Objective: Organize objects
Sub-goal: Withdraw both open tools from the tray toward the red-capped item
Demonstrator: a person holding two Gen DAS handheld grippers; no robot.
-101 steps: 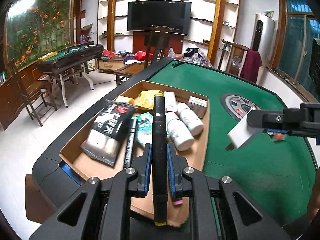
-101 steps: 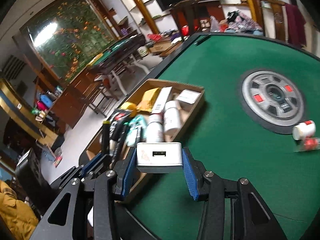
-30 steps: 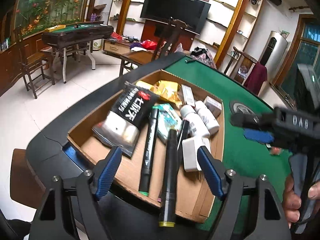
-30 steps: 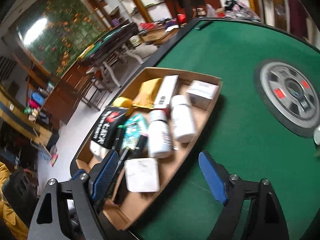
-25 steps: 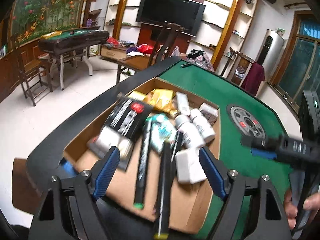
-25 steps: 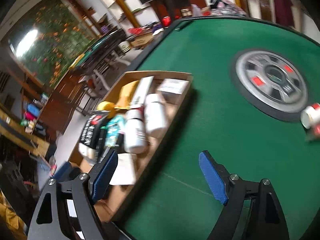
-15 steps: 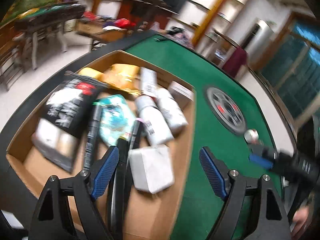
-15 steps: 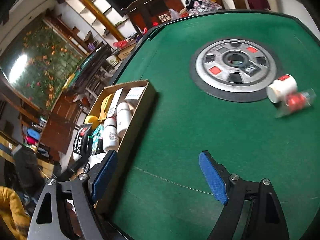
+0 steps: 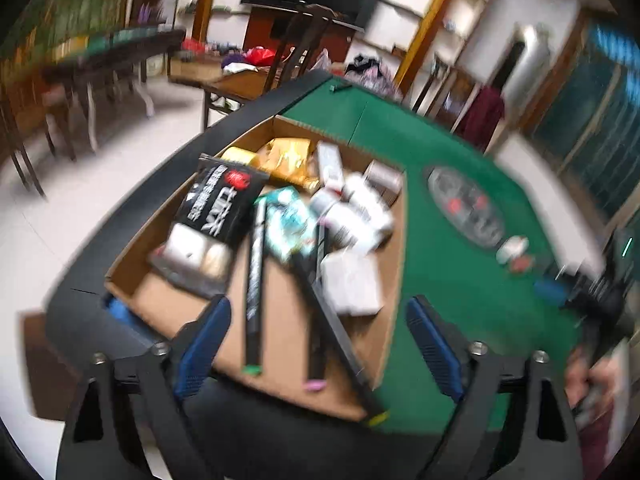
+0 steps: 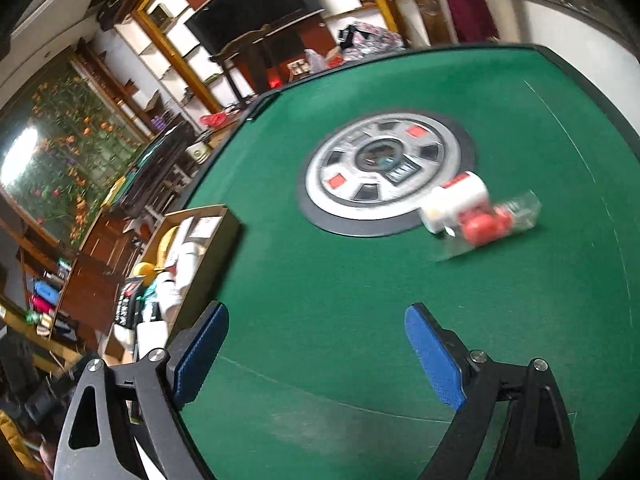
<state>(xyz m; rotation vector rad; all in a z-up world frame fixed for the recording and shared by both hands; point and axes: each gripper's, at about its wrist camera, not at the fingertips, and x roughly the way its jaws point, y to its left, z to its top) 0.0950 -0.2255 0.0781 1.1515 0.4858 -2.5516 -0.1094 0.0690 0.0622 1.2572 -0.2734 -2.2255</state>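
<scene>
The left gripper (image 9: 318, 344) hangs above the near end of the cardboard box (image 9: 394, 280), its blue pads apart with nothing between them; the jaws are closing. Ahead of its fingers lie 3 black markers (image 9: 255, 280) running lengthwise toward the near wall of the box. A white block (image 9: 352, 284) sits just beyond the right pad, touching the markers. Further ahead lie a black snack packet (image 9: 222, 204), a teal packet (image 9: 290, 220), 2 white bottles (image 9: 360, 212) side by side, and a gold packet (image 9: 290, 160) at the far end. The view is blurred, so labels cannot be read.

The right gripper (image 10: 316, 346) is over bare green felt (image 10: 320, 280), pads wide apart and empty; the jaws are opening. Ahead and to the right of its fingers, a small white jar (image 10: 456, 196) lies on its side at the rim of the round centre disc (image 10: 384, 172) of the table. A clear packet with red contents (image 10: 488, 222) lies touching the jar on its near side. The box is well to the left of this gripper.

In the left wrist view the right gripper appears at the far right, held by a hand (image 9: 592, 380).
</scene>
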